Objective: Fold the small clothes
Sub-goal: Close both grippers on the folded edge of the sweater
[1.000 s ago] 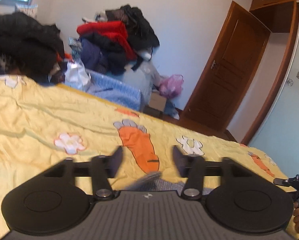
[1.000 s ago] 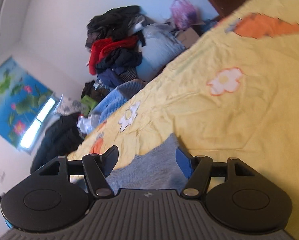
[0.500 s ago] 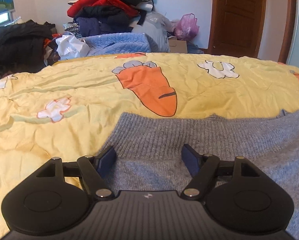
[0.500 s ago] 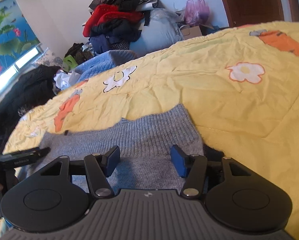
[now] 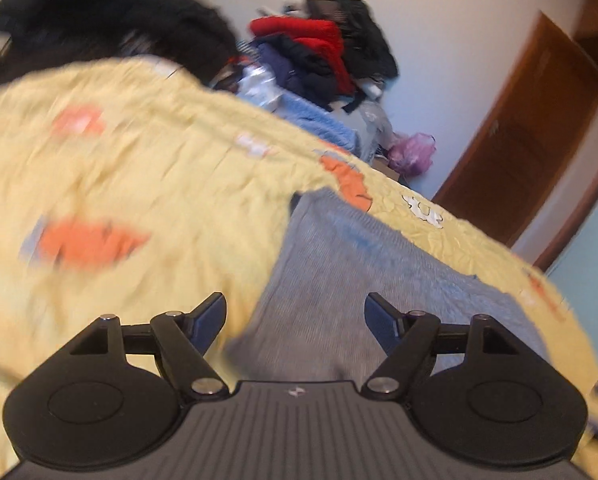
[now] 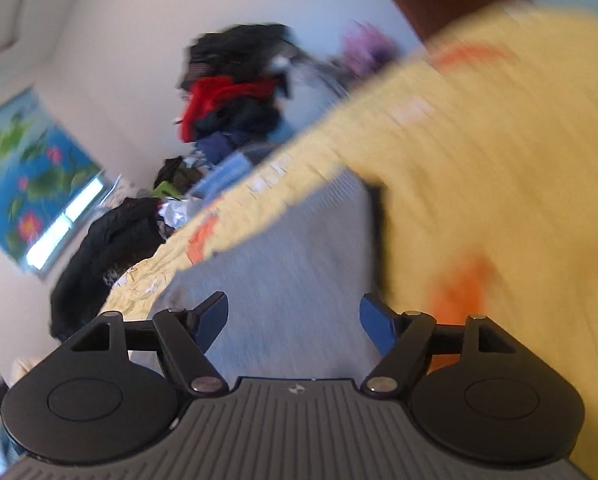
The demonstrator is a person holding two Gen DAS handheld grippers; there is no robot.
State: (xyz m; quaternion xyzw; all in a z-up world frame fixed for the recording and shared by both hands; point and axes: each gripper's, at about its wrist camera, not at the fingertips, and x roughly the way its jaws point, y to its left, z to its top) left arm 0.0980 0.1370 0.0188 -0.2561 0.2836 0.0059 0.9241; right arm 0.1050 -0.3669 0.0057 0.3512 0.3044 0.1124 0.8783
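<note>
While the yellow bedspread (image 5: 139, 168) is blurring past, I'm seeing the grey knit sweater (image 5: 339, 280) lying spread on it, no fold showing yet. My left gripper (image 5: 295, 312) and right gripper (image 6: 293, 312) are hanging over the knit, jaws just opening wide, clamping nothing.

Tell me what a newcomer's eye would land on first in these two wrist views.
The yellow bedspread with its orange carrot prints fills most of both views, and a grey knit sweater lies flat on it right ahead of the open jaws of both the left gripper and the right gripper. Behind the bed, against the white wall, a tall heap of clothes with a bright red garment stands out, and a brown wooden door stands at the right of the left wrist view.
</note>
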